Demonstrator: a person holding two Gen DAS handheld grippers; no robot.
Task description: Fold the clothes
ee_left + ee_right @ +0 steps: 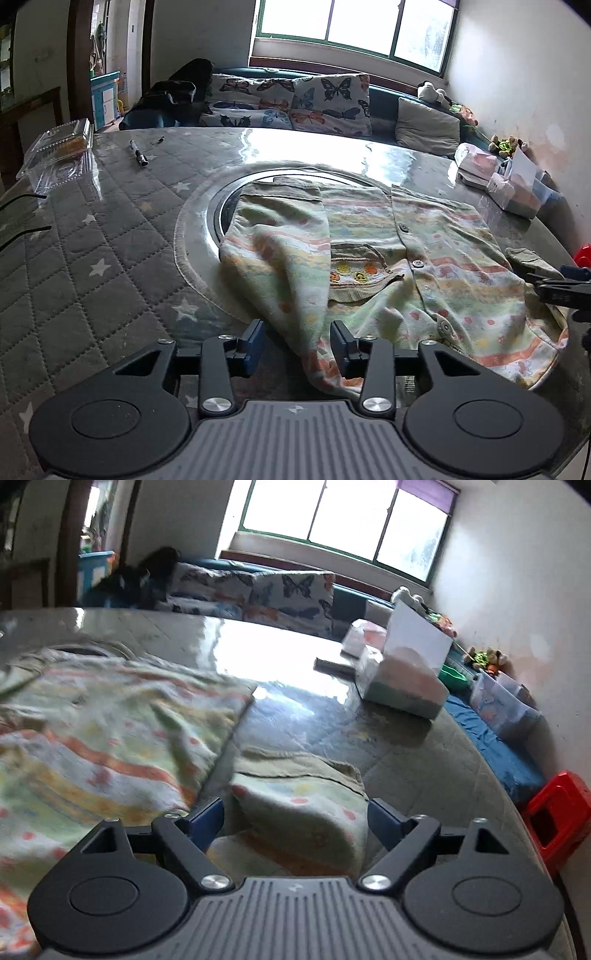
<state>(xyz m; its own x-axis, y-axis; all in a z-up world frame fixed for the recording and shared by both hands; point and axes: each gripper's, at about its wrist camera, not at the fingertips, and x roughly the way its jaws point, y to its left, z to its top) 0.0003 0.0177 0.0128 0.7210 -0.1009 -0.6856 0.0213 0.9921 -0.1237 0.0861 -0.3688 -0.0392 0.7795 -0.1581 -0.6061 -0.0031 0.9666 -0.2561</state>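
Observation:
A pastel striped child's cardigan [369, 251] with buttons and an embroidered pocket lies front up on the round quilted table [92, 240]. Its left sleeve is folded over the body and runs down between the fingers of my left gripper [297, 347]. That gripper's jaws stand partly apart; the cloth brushes the right pad [341, 345] and a gap shows at the left pad. In the right wrist view the cardigan [110, 720] fills the left side. The other sleeve [303, 801] lies doubled on the table between the wide-open fingers of my right gripper [295, 816], touching neither pad.
A clear plastic box [59, 155] and a pen [138, 151] lie at the table's far left. Tissue packs and boxes [402, 672] stand at the far right edge. A red stool [554, 823] sits on the floor to the right. A sofa with butterfly cushions [295, 99] is behind.

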